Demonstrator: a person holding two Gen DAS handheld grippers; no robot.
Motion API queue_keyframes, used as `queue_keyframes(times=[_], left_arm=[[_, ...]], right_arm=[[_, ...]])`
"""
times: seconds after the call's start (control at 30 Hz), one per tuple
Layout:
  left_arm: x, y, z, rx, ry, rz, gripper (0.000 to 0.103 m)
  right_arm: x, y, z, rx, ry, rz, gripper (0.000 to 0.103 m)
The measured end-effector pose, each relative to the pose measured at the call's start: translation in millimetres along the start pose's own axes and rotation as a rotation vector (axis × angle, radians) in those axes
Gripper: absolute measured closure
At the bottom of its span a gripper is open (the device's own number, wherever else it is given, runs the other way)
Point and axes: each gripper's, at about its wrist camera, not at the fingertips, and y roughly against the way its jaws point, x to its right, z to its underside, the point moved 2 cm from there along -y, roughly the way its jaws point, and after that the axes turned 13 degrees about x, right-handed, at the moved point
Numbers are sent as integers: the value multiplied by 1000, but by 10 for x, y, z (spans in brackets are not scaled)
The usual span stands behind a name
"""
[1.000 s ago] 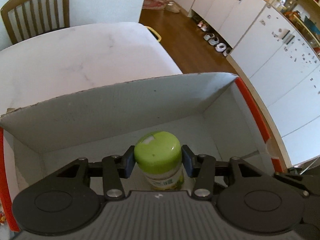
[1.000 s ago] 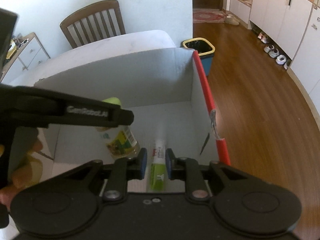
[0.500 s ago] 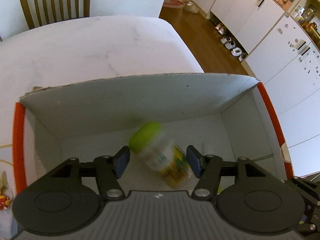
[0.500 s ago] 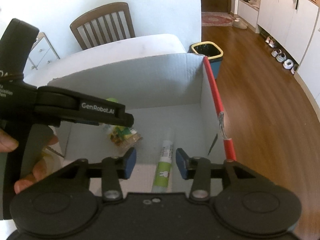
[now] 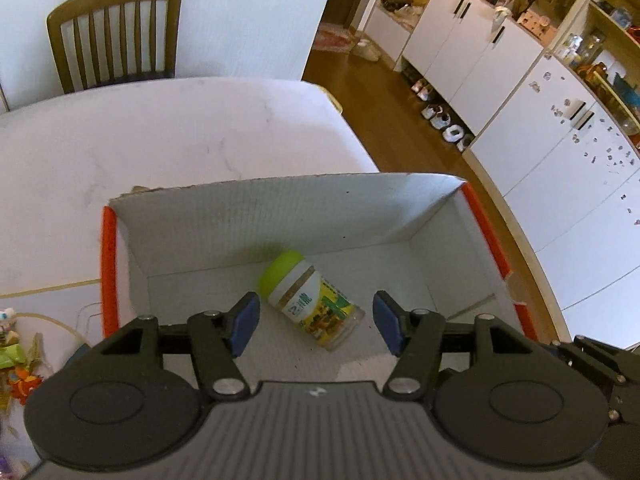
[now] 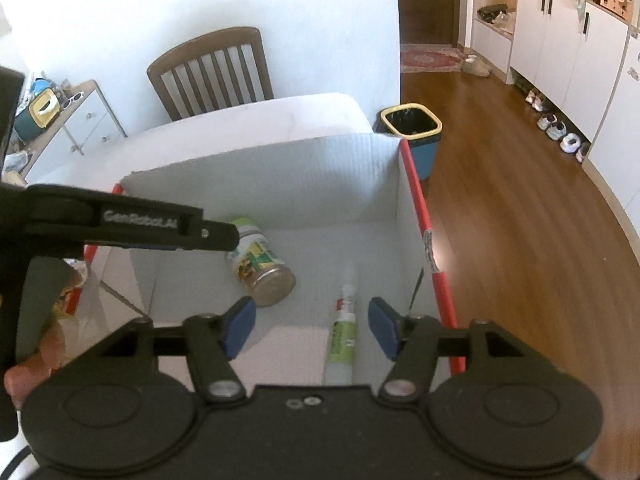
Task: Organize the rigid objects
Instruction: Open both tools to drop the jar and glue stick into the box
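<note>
Jar point(image 5: 310, 305) with the lime-green lid lies on its side on the floor of the white cardboard box point(image 5: 280, 216), roughly mid-floor, lid toward the box's far wall and clear base toward the near edge. Nothing props it, so being round it could roll if the box is jostled. Beside it, nearer the box's right wall with the red-taped rim, a slim green-and-white tube point(image 6: 343, 334) lies lengthwise, pointing from the near edge toward the far wall; jar and tube are apart, not touching.

Above the jar, the left gripper point(image 5: 316, 326) hangs with its blue pads spread to either side of the jar and clear of it, holding nothing. The right gripper point(image 6: 308, 326) is over the tube; its jaws are opening, the tube shows between them far below on the box floor, and no pad touches it. Both tools tilt steeply down into the box, which suits dropping things in from above.

The box sits at the near right corner of the white table point(image 5: 160, 140), its right wall close to the table's edge over the wooden floor. Some colourful clutter point(image 5: 16, 364) lies on the table by the box's left wall; by my reading those are candidates for the next pick. A wooden chair point(image 5: 114, 36) stands at the table's far edge.
</note>
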Motion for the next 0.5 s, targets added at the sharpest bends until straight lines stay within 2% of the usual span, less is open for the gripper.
queue_keyframes(times=[0.17, 0.3, 0.4, 0.5], left_arm=[[29, 271, 17, 43, -19, 26, 42], [23, 497, 53, 73, -52, 52, 41], [-5, 692, 107, 96, -71, 72, 32], [-37, 895, 159, 127, -108, 82, 32]], right_arm=[[-90, 137, 7, 17, 2, 3, 38], [-199, 243, 12, 41, 10, 10, 32], [-289, 334, 35, 55, 7, 16, 29], [-408, 416, 57, 71, 3, 15, 27]])
